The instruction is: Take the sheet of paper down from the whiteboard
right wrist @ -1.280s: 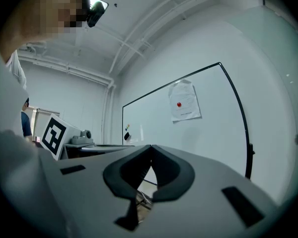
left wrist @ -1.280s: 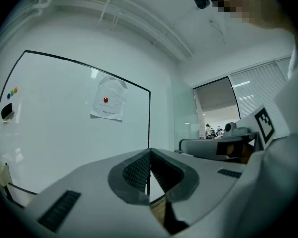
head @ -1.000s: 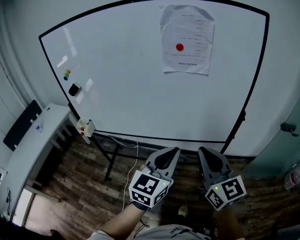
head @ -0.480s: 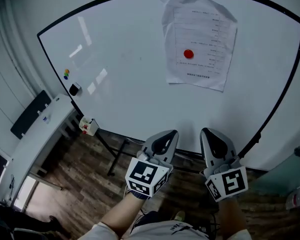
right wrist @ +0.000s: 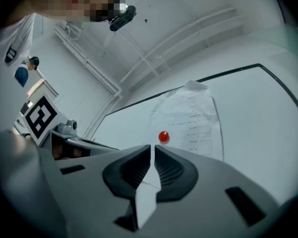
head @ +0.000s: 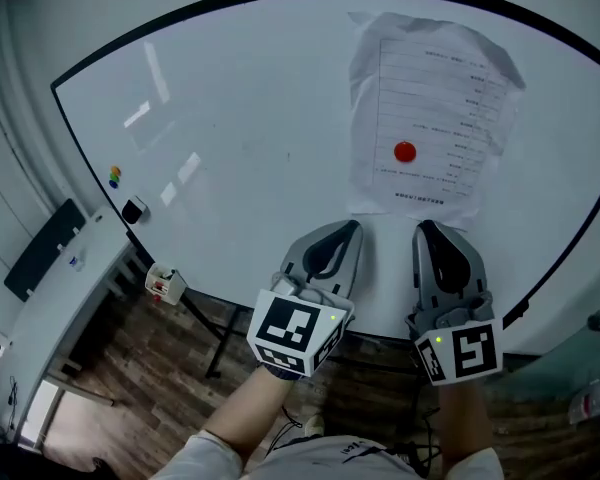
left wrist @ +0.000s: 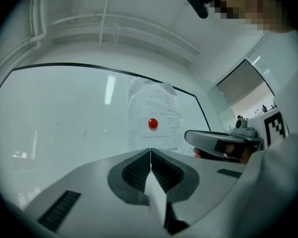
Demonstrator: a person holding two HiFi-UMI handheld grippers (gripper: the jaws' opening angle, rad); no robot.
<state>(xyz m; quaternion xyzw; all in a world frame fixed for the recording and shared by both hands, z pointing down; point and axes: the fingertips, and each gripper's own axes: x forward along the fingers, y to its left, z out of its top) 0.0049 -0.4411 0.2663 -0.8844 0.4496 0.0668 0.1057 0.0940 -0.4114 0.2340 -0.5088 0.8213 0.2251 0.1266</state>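
A crumpled printed sheet of paper (head: 432,113) hangs on the whiteboard (head: 240,138), pinned by a round red magnet (head: 405,151). Both grippers sit side by side just below the sheet, apart from it. My left gripper (head: 354,224) is shut and empty, below the sheet's lower left corner. My right gripper (head: 424,226) is shut and empty, under its bottom edge. From the left gripper view, the paper (left wrist: 153,117) and magnet (left wrist: 152,123) lie ahead beyond the closed jaws (left wrist: 150,150). The right gripper view has the magnet (right wrist: 163,137) just above its closed tips (right wrist: 152,147), on the sheet (right wrist: 188,123).
Small coloured magnets (head: 114,177) and a black eraser (head: 134,210) sit at the whiteboard's left edge. A white desk (head: 50,298) stands at the lower left with a small box (head: 164,284) near it. The board stands on black legs over a wood floor (head: 170,378).
Both grippers have risen and moved toward the whiteboard, from in front of its bottom frame to just below the sheet. The board and paper now look larger and closer. Both jaws stayed shut.
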